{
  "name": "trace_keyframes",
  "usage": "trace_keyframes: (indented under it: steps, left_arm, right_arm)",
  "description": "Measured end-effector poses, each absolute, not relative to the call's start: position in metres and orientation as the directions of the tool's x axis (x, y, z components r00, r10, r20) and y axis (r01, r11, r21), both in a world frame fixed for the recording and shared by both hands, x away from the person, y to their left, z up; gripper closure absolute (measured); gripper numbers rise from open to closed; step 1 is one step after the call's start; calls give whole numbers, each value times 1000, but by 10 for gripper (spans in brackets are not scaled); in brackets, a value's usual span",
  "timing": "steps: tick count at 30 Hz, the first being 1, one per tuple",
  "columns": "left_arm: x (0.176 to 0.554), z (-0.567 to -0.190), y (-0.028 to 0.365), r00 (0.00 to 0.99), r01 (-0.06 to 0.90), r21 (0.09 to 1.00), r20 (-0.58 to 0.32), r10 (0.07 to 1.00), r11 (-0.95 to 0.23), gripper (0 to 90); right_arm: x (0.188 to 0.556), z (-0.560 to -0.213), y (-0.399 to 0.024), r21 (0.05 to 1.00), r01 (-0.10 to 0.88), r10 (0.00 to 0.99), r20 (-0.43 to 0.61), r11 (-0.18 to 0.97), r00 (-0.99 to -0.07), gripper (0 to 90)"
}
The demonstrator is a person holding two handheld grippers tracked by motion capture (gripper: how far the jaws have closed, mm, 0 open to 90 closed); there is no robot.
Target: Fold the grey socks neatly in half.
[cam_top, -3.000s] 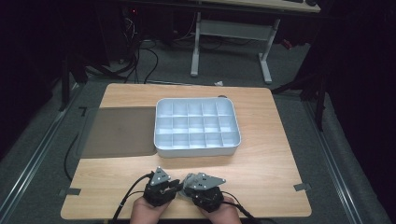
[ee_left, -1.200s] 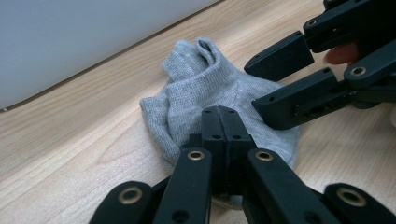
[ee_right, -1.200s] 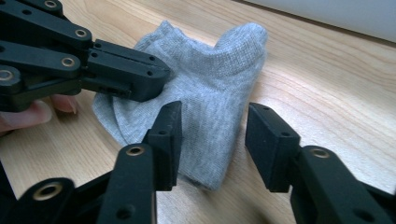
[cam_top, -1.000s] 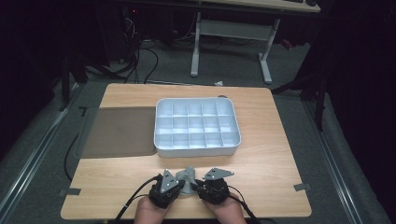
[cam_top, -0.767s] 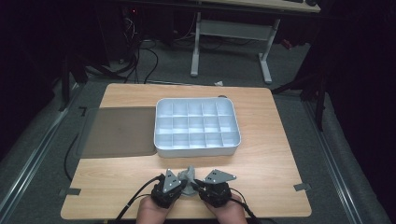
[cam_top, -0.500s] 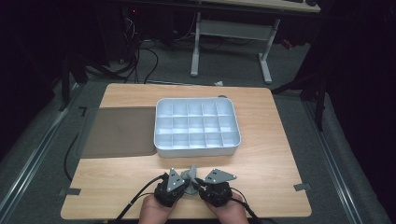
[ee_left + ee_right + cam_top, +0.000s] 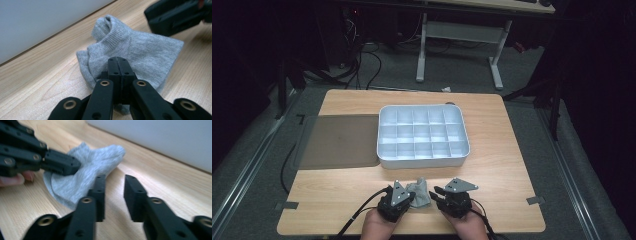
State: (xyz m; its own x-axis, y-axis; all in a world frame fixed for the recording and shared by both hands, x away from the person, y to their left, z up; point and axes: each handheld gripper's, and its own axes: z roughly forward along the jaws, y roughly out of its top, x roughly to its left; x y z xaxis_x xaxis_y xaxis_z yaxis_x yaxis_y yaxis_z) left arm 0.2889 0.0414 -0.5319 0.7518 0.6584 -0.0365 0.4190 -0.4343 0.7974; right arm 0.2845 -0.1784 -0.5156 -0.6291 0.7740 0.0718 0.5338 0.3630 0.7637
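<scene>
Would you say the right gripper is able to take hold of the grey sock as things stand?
Probably yes: the right gripper stands open beside the grey sock, nothing between them; the left gripper already pinches it.

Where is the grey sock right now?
In the high view the grey sock lies on the table's near edge between the grippers, pinched by the left gripper, just in front of the white compartment tray.

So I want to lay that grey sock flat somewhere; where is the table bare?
Bare wood lies right of the white tray and along the near left edge below the dark mat. It is crowded between the left tool and right tool, around the sock.
</scene>
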Motion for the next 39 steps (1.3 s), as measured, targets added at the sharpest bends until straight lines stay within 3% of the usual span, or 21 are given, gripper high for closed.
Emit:
trace_keyframes:
  steps: [3,8,18,29,35,39]
  left_arm:
    - [289,-532,41,750,419,797,-36,660,-434,900]
    - [289,-532,42,749,426,797,-46,660,-428,900]
    - [290,-531,32,737,444,791,-55,674,-422,900]
    - [293,-526,1,765,404,765,18,643,-502,899]
    - [297,-524,6,754,455,764,-58,654,-457,864]
    - [296,-524,6,756,451,766,-55,653,-457,857]
  right_arm:
    - [287,-522,-173,750,555,774,92,360,-626,854]
    - [289,-527,-165,724,568,760,94,391,-643,900]
    - [286,-520,-159,775,507,723,95,379,-685,900]
    - [286,-517,-181,796,513,735,131,321,-665,900]
    - [289,-518,-187,798,520,733,152,305,-663,900]
    - [290,-518,-191,801,522,735,160,294,-659,900]
